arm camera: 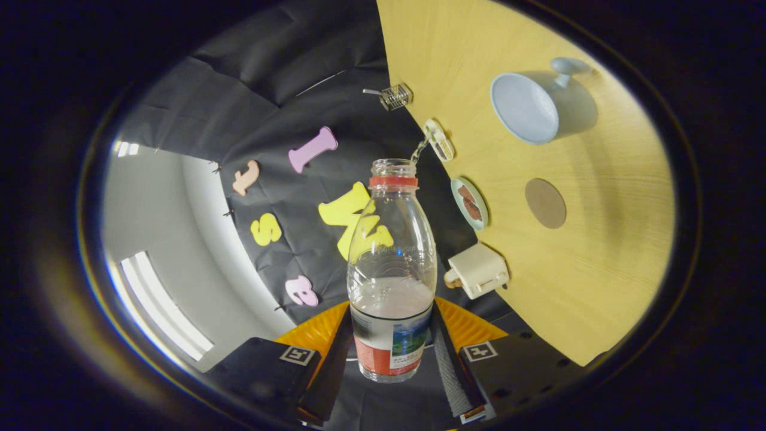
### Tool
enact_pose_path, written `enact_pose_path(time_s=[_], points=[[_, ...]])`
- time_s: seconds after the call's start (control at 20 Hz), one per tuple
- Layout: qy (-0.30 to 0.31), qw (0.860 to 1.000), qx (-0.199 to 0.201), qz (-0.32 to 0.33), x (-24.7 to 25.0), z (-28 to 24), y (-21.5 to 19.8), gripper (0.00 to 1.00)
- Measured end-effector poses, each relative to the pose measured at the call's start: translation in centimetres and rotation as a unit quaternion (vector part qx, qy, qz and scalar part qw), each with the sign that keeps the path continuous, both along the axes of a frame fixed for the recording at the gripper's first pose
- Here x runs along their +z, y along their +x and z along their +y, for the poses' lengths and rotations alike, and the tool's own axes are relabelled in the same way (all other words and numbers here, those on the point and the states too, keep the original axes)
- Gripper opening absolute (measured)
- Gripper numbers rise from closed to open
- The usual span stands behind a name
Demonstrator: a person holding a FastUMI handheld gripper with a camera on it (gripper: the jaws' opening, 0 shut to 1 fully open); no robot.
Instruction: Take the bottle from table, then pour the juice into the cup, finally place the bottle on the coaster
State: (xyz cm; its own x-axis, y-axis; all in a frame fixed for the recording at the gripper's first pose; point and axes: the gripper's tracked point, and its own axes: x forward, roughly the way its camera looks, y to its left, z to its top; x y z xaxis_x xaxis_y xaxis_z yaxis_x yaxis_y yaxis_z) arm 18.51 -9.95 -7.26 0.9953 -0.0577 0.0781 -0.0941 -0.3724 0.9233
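Bottle: the clear plastic bottle (392, 269) stands in the lower middle of the frame between the two fingers – uncapped, a red ring at its neck, a little pale juice resting just above its label.
Gripper: the gripper (390, 347) has its jaws clamped on the bottle's labelled lower body, a finger pressing each side; the hold sits low on a tall bottle.
Tilt: the yellow wooden table (598, 287) fills the right side of the frame nearly on edge, so by my reading the bottle is lifted and rolled over, in or around the pour.
Cup: the pale blue cup (529, 108) sits upper right, mouth toward the camera, well apart from the bottle's open neck.
Coaster: the round brown coaster (545, 203) lies below the cup at right of centre, bare, so the placing is not yet done.
Neighbours: a small plate (470, 203) holding brown pieces, a cream boxy object (479, 270), a small white holder (438, 139) and a wire basket (396, 96) line the table's far edge.
Risk, spill: with the neck open, tilting further before it is over the cup would put juice on the table.
Risk, slip: a thin-walled bottle gripped low may twist or slide in the pads.
Risk, placing: the coaster is small – a bottle set off-centre could rock, and the plate is just beside it.
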Motion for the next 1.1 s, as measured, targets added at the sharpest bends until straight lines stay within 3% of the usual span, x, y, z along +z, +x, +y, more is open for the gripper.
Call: enact_pose_path(time_s=[0.3, 0.45, 0.75, 0.85, 0.95, 1.1], points=[[-0.05, 0.998, 0.019, 0.015, -0.9, 0.9, -0.2, 0.75], [-0.104, 0.994, 0.027, 0.021, -1.4, 1.6, -0.4, 0.74], [-0.276, 0.959, 0.056, 0.039, -3.1, 2.8, -1.0, 0.75], [-0.335, 0.94, 0.056, 0.037, -3.5, 2.9, -1.4, 0.75], [-0.41, 0.909, 0.061, 0.04, -3.9, 3.0, -1.5, 0.75], [-0.539, 0.838, 0.061, 0.058, -4.4, 2.4, -1.3, 0.75]])
